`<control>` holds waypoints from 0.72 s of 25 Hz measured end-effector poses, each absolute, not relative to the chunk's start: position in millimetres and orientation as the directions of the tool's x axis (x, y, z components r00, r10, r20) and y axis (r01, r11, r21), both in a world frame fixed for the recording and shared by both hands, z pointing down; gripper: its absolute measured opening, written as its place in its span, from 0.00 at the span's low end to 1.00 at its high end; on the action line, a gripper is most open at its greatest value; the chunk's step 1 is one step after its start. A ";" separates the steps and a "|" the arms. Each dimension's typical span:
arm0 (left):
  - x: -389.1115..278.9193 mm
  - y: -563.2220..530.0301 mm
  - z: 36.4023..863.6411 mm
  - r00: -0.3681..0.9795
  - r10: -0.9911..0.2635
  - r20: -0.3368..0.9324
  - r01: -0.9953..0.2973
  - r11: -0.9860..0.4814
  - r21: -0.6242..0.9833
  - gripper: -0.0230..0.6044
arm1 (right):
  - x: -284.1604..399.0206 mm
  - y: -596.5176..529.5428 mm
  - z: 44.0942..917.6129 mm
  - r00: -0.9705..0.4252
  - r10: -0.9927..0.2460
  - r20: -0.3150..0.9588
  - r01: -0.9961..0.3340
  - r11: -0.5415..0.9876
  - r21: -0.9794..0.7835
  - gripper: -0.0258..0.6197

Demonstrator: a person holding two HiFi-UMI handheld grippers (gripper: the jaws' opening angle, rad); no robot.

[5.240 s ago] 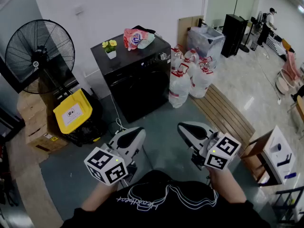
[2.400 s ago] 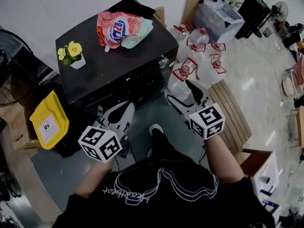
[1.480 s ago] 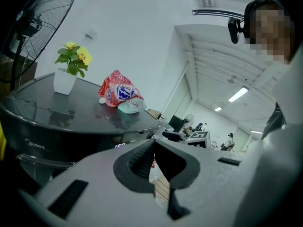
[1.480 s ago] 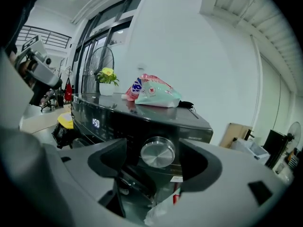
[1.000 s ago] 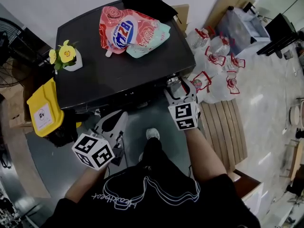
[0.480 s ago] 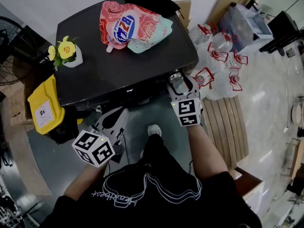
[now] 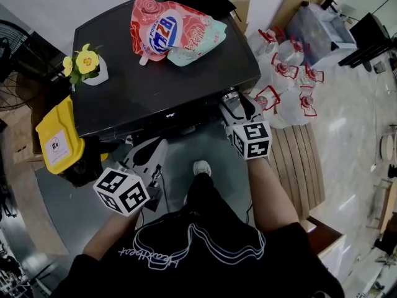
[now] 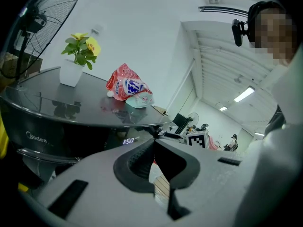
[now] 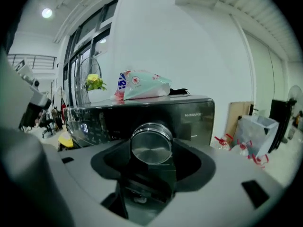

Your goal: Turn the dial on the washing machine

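The black washing machine (image 7: 155,85) stands in front of me. Its silver dial (image 7: 231,97) sits at the right end of the front panel. My right gripper (image 7: 237,106) reaches up to it. In the right gripper view the round metal dial (image 9: 151,143) sits between the two jaws, whose dark pads (image 9: 184,155) press on its sides. My left gripper (image 7: 146,156) hangs lower, in front of the machine's door and off the panel. In the left gripper view its jaws (image 8: 154,143) meet at the tips with nothing between them.
On the machine's top lie a red detergent pouch (image 7: 173,30) and a small pot with yellow flowers (image 7: 87,67). A yellow bin (image 7: 56,144) stands to the left. Water bottles (image 7: 288,73) and a slatted wooden bench (image 7: 298,166) are to the right.
The right gripper has stayed at the dial while its marker cube has swung right and tilted. The left gripper has barely moved.
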State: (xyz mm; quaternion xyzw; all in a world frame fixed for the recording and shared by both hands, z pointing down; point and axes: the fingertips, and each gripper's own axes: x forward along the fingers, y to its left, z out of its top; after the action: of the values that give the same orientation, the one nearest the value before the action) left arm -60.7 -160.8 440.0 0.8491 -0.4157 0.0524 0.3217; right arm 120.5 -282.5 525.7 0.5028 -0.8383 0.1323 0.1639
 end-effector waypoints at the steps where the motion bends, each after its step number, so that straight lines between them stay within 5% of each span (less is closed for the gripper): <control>1: -61.1 -160.3 439.8 0.649 -0.672 0.356 -0.739 -0.447 0.503 0.04 | 121.2 -282.6 526.4 -0.455 -0.795 0.401 -0.886 0.448 -0.117 0.48; 18: -66.3 -155.6 437.8 0.644 -0.680 0.350 -0.741 -0.440 0.508 0.04 | 126.4 -284.4 528.6 -0.593 -0.760 0.267 -0.679 0.293 -0.673 0.48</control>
State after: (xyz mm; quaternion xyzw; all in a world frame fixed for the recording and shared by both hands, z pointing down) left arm -66.3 -155.6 437.8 0.8471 -0.4193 0.0466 0.3231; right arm 126.4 -284.4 528.6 0.4482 -0.8024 0.3907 -0.0518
